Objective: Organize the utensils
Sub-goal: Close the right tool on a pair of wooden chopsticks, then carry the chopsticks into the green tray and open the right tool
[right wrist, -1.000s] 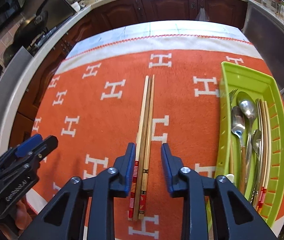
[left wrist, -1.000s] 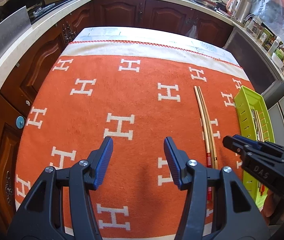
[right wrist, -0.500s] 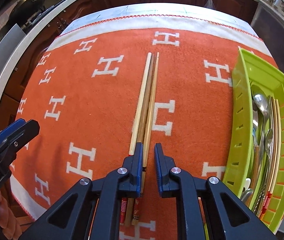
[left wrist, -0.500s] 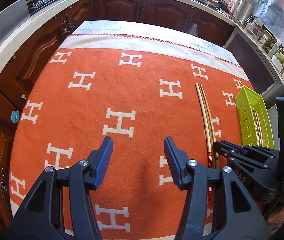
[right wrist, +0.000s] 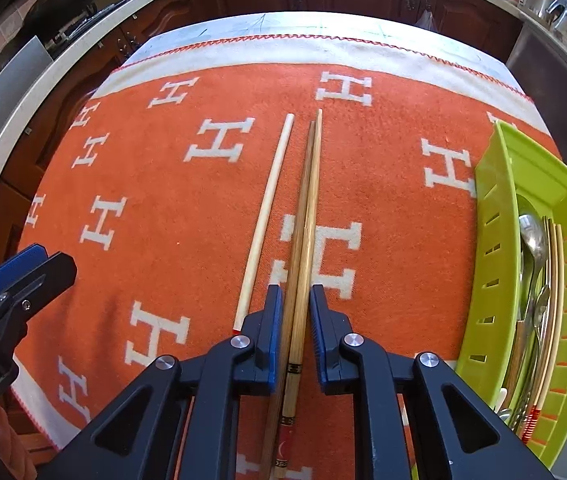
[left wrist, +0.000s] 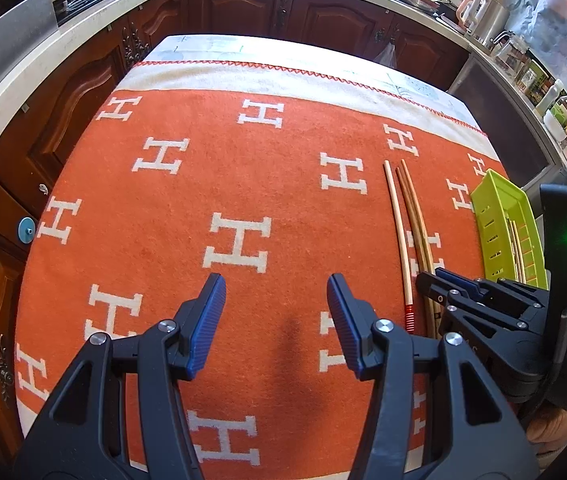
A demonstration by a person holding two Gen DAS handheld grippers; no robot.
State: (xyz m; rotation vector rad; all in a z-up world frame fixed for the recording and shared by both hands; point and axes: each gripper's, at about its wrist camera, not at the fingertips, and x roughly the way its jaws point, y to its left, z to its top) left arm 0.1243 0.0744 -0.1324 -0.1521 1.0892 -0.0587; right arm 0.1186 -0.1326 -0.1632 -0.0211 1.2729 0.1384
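Right gripper [right wrist: 295, 300] points steeply down at the orange cloth [right wrist: 187, 248], jaws just narrowed around two brown chopsticks [right wrist: 305, 216] lying side by side; the pads flank them closely, but whether they press is unclear. A paler chopstick [right wrist: 267, 216] lies just left of the pair, outside the jaws. Green tray [right wrist: 499, 208] at the cloth's right edge holds spoons [right wrist: 533, 236] and more chopsticks. Left gripper [left wrist: 275, 300] hovers half open over bare cloth, nothing between its jaws.
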